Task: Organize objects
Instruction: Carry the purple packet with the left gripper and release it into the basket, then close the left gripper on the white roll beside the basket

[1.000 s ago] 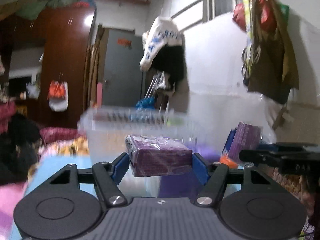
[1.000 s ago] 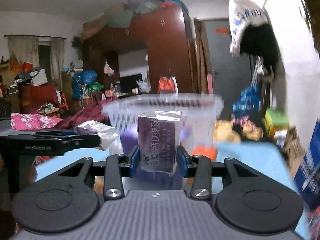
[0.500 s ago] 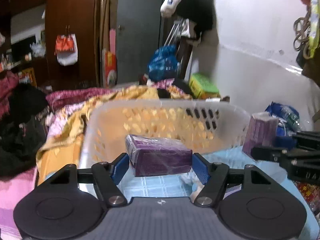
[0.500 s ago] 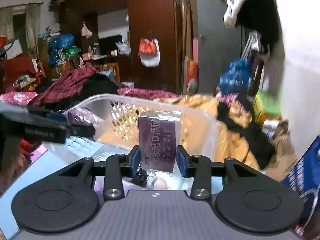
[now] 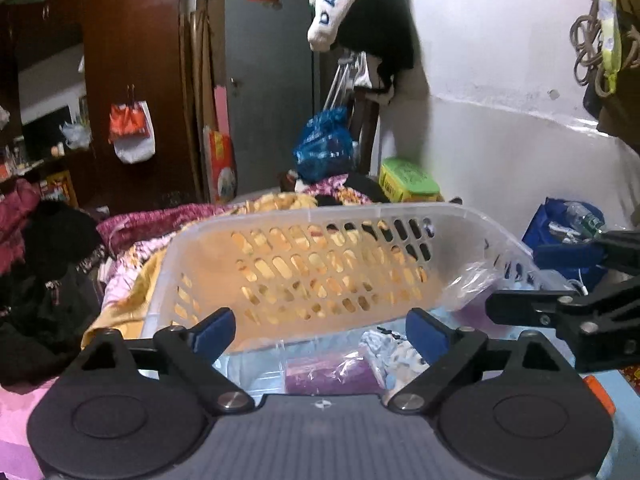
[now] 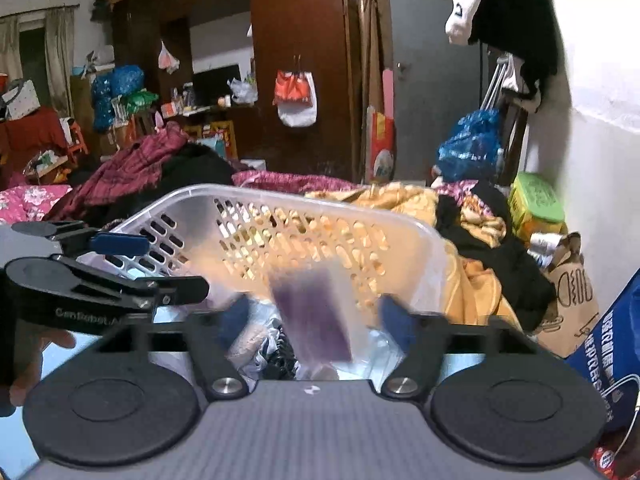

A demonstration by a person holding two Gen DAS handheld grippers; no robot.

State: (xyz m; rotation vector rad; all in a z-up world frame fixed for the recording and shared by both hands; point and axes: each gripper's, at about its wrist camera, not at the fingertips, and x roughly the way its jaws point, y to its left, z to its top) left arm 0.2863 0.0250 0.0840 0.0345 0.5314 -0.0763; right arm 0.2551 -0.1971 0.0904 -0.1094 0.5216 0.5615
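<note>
A clear plastic basket (image 5: 320,216) (image 6: 304,200) with slotted walls stands in front of both grippers. My left gripper (image 5: 320,330) hovers over its near side, jaws opening, nothing between the blue pads. A purple wrapped box (image 5: 328,372) lies below it inside the basket. In the right wrist view my right gripper (image 6: 316,322) is opening too, and a second purple box (image 6: 310,316) is blurred between the spread pads, free of them, over small items in the basket. Each gripper shows at the edge of the other's view.
Piles of clothes and a yellow blanket (image 6: 424,204) lie beyond the basket. A blue bag (image 5: 568,232) stands at the right by the white wall. A green box (image 5: 408,180), a dark wardrobe (image 5: 132,80) and a grey door (image 5: 268,80) are farther back.
Both grippers swung down over the basket and then opened. The left box dropped from its pads into the basket, and the right box has left its pads.
</note>
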